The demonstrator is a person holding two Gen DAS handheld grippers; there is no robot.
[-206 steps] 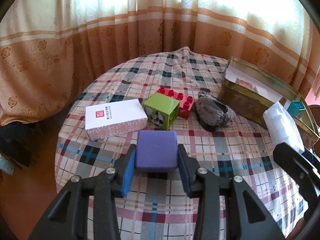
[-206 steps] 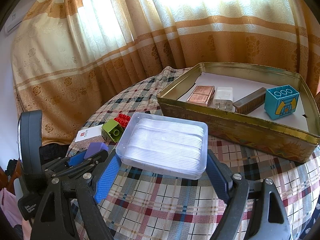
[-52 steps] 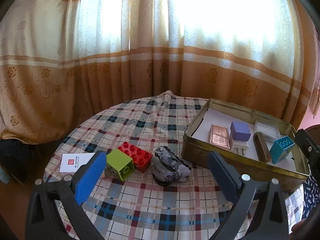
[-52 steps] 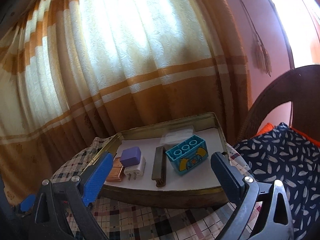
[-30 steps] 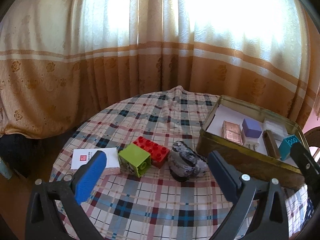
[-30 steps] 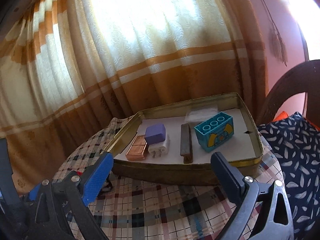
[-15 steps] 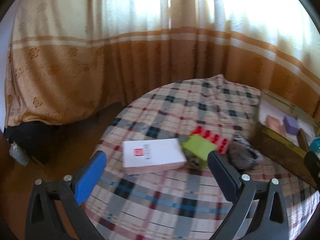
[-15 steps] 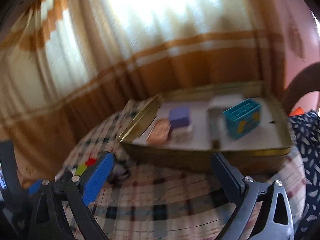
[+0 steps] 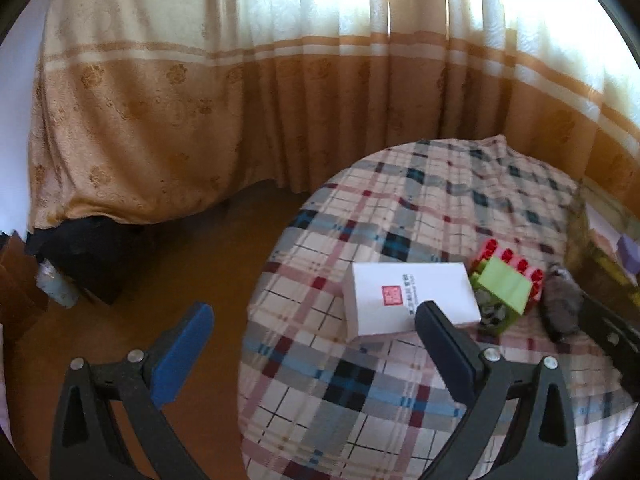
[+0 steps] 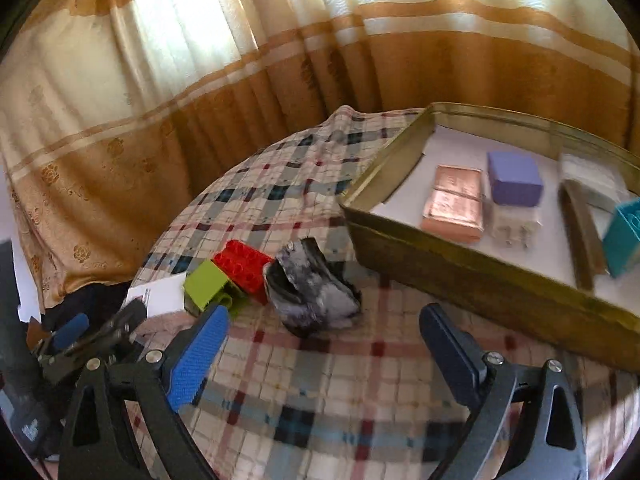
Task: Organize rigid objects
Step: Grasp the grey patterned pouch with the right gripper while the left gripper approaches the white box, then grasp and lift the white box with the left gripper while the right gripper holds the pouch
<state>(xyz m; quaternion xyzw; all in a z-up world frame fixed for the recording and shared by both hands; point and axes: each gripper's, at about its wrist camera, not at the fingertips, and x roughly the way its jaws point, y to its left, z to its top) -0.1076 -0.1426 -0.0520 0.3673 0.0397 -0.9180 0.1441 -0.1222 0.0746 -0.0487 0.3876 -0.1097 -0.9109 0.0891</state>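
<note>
A white box point(image 9: 410, 298) with a red stamp lies on the checked tablecloth point(image 9: 400, 208), just ahead of my open, empty left gripper point(image 9: 312, 340). Beside it stand a green block point(image 9: 504, 286) and a red studded brick point(image 9: 516, 258). A grey crumpled lump point(image 10: 310, 286) rests in front of my right gripper point(image 10: 324, 340), which stands open and empty. The gold tin point(image 10: 460, 264) at right holds a purple block point(image 10: 514, 178), a copper-coloured tile point(image 10: 454, 202), a white plug point(image 10: 514, 224), a dark bar point(image 10: 580, 232), a clear lidded box point(image 10: 592, 178) and a teal block point(image 10: 622, 236).
Striped orange and cream curtains point(image 9: 280, 80) hang behind the round table. The table's left edge drops to a brown floor point(image 9: 200, 280), where dark items point(image 9: 80, 248) lie under the curtain. The left gripper's body point(image 10: 80, 340) shows at lower left in the right wrist view.
The purple block and the clear lidded box, once held, now lie in the tin; both grippers are open. Both cameras have swung left, toward the white box and the grey lump.
</note>
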